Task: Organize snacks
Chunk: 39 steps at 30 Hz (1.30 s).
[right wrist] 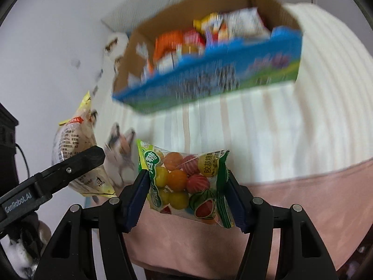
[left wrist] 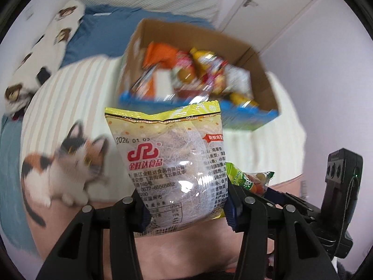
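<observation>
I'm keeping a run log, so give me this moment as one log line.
left gripper: shut on yellow snack bag | right gripper: shut on gumball candy bag | snack box: ahead, open, already holding snacks | both bags held clear of bed

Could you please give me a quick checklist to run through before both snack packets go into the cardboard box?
1. Left gripper jaws clamped on the yellow-edged clear cake packet: ok.
2. Right gripper jaws clamped on the green-edged packet of coloured gumballs: ok.
3. Open cardboard box with blue printed front ahead, top open: ok.
4. Free room inside the box among the snacks: cannot tell, blurred.
5. Calico cat away from the box: ok, beside the left packet.
</observation>
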{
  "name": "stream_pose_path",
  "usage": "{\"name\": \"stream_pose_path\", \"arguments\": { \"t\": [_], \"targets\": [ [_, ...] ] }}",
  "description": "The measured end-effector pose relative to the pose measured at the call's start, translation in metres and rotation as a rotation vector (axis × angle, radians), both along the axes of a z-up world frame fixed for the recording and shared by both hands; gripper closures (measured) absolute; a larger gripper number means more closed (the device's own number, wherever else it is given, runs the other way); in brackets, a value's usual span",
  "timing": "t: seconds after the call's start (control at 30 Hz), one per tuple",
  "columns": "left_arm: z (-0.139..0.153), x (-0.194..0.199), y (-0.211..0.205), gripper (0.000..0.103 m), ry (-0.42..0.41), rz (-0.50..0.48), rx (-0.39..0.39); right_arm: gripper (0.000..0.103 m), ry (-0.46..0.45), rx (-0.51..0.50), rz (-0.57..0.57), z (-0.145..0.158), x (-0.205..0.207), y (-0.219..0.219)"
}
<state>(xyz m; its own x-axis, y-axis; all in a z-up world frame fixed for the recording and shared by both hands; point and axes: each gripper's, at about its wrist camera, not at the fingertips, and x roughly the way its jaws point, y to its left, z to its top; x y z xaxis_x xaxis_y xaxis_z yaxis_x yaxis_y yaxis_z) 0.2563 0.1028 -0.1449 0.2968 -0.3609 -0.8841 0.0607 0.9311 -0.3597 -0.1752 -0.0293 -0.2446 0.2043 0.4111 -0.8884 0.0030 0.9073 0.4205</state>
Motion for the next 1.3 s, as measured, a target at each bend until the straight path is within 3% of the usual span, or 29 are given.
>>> {"name": "stream_pose_path", "arguments": {
  "t": [0.13, 0.23, 0.43, 0.73, 0.83, 0.9, 0.93, 0.97, 1.03, 1.3],
  "targets": [
    [0.028, 0.045, -0.01, 0.057, -0.04, -0.032, -0.011, 0.037, -0.067, 0.027, -0.049, 0.038, 0.034, -0.025],
    [0.038, 0.083, -0.018, 0.057, -0.045, -0.043, -0.012, 0.037, -0.103, 0.005, -0.058, 0.051, 0.065, -0.029],
    [0.023, 0.153, -0.033, 0.056, 0.027, -0.063, -0.016, 0.037, -0.152, -0.086, -0.054, 0.065, 0.13, -0.034],
    [-0.038, 0.198, -0.045, 0.056, 0.196, -0.083, -0.025, 0.037, -0.082, -0.132, -0.042, 0.025, 0.185, -0.032],
    [-0.064, 0.198, -0.043, 0.055, 0.276, -0.049, -0.024, 0.032, 0.005, -0.131, -0.017, -0.004, 0.194, -0.03],
    [-0.075, 0.197, -0.043, 0.049, 0.284, -0.051, -0.002, 0.03, 0.081, -0.151, -0.013, -0.024, 0.198, -0.03],
    [-0.077, 0.195, -0.043, 0.04, 0.278, -0.046, 0.022, 0.027, 0.096, -0.159, -0.004, -0.029, 0.198, -0.03],
    [-0.079, 0.195, -0.043, 0.034, 0.274, -0.045, 0.033, 0.014, 0.097, -0.182, -0.003, -0.032, 0.198, -0.03],
    [-0.078, 0.192, -0.043, 0.018, 0.26, -0.043, 0.037, 0.01, 0.094, -0.188, -0.005, -0.032, 0.198, -0.032],
    [-0.068, 0.187, -0.047, 0.01, 0.219, -0.049, 0.074, 0.007, 0.086, -0.264, -0.018, -0.027, 0.201, -0.036]
  ]
}}
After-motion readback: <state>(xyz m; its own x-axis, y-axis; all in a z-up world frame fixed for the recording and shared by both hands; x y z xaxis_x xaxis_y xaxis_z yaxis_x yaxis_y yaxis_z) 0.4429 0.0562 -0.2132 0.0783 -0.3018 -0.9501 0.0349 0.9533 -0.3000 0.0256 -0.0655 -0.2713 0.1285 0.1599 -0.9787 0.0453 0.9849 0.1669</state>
